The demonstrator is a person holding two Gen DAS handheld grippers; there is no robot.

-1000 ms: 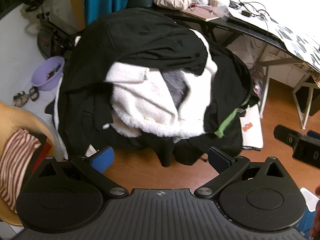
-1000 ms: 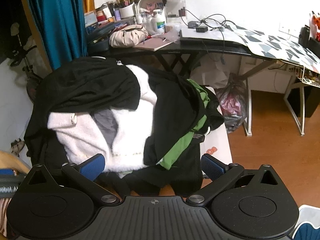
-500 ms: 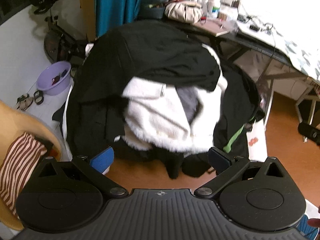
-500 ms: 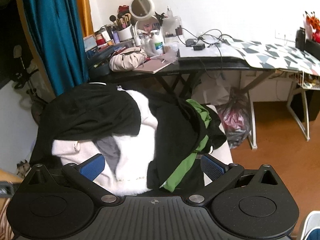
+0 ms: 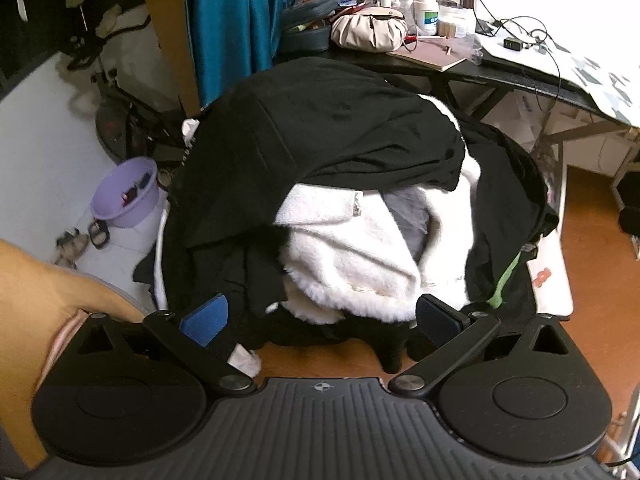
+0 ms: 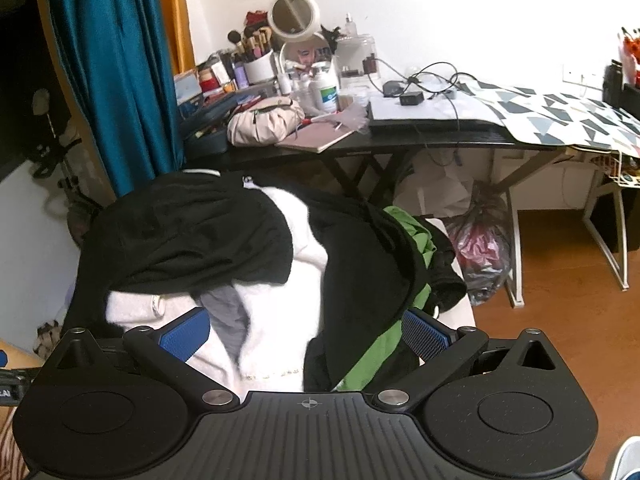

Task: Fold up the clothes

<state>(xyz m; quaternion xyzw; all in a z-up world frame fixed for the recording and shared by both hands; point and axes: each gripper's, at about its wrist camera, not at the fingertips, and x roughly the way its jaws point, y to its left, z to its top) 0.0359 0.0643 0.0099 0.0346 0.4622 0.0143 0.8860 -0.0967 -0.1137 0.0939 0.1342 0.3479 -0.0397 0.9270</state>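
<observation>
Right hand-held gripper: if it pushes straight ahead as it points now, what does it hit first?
Most likely the fluffy white fleece garment in the clothes pile, between the open fingers of the right hand-held gripper; the green-lined black jacket sits just right. Depth is uncertain.

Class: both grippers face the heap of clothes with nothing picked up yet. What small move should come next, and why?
Probably ease the left gripper forward to the white fleece. Both grippers' jaws stand open and empty, and the fleece edge hangs nearest, though the black garment drapes over its top.
</observation>
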